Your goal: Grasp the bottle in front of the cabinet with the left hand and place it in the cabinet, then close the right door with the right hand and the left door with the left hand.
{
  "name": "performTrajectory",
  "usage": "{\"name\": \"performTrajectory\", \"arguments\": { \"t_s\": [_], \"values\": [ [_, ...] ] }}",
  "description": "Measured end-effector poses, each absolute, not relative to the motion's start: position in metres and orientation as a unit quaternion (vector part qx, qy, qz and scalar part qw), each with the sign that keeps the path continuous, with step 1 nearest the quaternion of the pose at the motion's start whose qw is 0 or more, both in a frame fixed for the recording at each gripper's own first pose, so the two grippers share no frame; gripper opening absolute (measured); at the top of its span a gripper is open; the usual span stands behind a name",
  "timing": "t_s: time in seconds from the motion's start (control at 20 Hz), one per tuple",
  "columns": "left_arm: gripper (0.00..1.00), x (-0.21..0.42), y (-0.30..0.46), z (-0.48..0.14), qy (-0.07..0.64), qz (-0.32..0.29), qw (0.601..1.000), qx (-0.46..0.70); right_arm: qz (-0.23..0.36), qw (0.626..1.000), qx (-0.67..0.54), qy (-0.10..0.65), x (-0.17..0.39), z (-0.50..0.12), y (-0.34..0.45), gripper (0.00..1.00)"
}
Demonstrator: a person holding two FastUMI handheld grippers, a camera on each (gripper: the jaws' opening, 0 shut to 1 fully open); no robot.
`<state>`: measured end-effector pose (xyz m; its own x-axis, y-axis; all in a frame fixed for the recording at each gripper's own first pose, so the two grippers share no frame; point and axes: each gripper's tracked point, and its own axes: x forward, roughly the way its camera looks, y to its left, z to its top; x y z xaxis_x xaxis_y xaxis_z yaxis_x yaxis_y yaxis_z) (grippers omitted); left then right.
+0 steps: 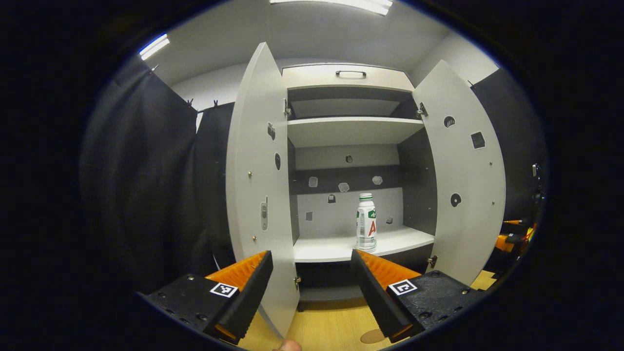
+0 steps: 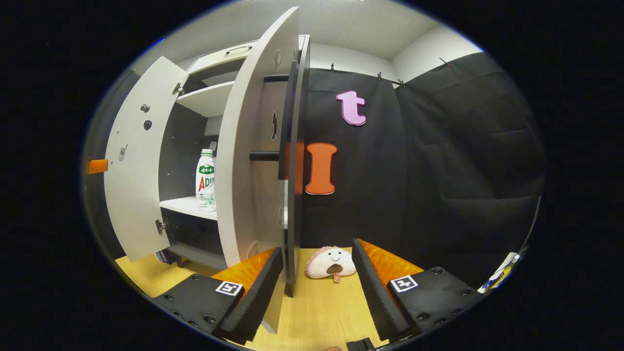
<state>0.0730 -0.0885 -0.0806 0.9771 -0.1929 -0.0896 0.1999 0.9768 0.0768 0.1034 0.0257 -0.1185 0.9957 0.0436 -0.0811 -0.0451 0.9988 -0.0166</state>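
Note:
A white bottle (image 1: 366, 222) with a green and red label stands upright on the cabinet's lower shelf (image 1: 321, 248), towards its right side. Both doors are swung wide: the left door (image 1: 258, 161) and the right door (image 1: 463, 170). My left gripper (image 1: 312, 287) is open in front of the cabinet, well short of the shelf, with nothing between its fingers. In the right gripper view, the right door (image 2: 251, 146) is seen from outside, its dark vertical handle bar (image 2: 292, 170) just right of it. My right gripper (image 2: 317, 287) is open, its left finger close beside the door's lower edge. The bottle (image 2: 205, 180) shows past that door.
An upper shelf (image 1: 351, 129) and a top drawer with a handle (image 1: 350, 73) sit above the bottle. A small plush toy (image 2: 331, 263) lies on the wooden floor (image 2: 317, 312) against the black cloth wall, beyond my right gripper. Cluttered gear (image 1: 512, 239) sits low at far right.

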Motion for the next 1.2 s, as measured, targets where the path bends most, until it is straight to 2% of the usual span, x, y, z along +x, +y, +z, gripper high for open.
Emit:
{"name": "performTrajectory", "arguments": {
  "t_s": [0.25, 1.2],
  "values": [
    [0.97, 0.059, -0.068, -0.073, 0.025, -0.092, 0.995, 0.035, 0.022, 0.999, -0.007, 0.042, 0.102, -0.118, 0.038, 0.94],
    [0.97, 0.047, -0.015, -0.069, 0.011, -0.046, 0.998, 0.037, 0.086, 0.995, 0.017, 0.039, 0.113, -0.117, 0.124, 0.94]
  ]
}}
